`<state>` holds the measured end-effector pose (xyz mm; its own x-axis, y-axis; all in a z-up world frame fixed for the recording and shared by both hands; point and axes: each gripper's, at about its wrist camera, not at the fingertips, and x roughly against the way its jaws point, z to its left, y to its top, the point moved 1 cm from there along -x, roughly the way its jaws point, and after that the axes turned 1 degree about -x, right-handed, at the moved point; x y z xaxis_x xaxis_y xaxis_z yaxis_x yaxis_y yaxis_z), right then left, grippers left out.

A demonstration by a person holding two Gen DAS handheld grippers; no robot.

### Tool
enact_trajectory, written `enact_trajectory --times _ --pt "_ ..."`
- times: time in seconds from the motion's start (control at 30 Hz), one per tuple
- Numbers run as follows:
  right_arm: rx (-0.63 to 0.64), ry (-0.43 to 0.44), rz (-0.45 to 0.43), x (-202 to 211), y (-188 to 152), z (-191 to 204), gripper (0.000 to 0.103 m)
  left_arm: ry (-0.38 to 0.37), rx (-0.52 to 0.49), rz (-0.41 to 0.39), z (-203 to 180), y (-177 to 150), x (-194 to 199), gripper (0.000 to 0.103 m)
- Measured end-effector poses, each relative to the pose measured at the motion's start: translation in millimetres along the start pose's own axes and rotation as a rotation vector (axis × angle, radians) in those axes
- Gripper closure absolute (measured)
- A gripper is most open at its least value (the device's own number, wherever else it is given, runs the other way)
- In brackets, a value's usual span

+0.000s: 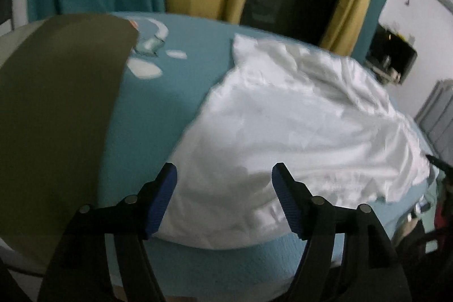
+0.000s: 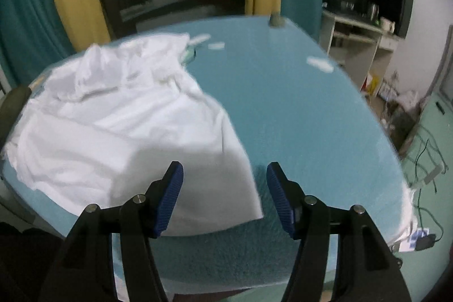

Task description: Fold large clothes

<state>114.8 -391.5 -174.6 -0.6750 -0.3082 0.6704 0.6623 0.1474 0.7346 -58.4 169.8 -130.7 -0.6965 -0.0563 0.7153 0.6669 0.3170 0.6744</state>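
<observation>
Pre-grasp step: left gripper [image 1: 223, 174] and right gripper [image 2: 225, 173] both wide, empty, above the crumpled white garment [image 1: 283, 126]; next likely pinch near hem corners.

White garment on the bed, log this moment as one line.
white garment: crumpled on blue bed | left hand-held gripper: open, empty | right hand-held gripper: open, empty | fold: not started

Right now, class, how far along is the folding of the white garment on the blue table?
Done: nothing; the white garment lies rumpled and unfolded on the blue table. In hand: nothing; left gripper and right gripper hover open. Left: all folds.
</observation>
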Motion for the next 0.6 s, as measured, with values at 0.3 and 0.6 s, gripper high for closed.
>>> enact_trajectory --times 0.3,0.6 --pt "0.116 0.041 -0.023 20.1 -5.7 39.7 0.099 0.047 -0.163 -0.004 -16.8 -4.8 -2.4 0.099" --pt "0.187 -0.035 -0.215 89.5 53.1 43.4 0.100 0.027 -0.170 -0.161 -20.4 44.3 57.6 0.100"
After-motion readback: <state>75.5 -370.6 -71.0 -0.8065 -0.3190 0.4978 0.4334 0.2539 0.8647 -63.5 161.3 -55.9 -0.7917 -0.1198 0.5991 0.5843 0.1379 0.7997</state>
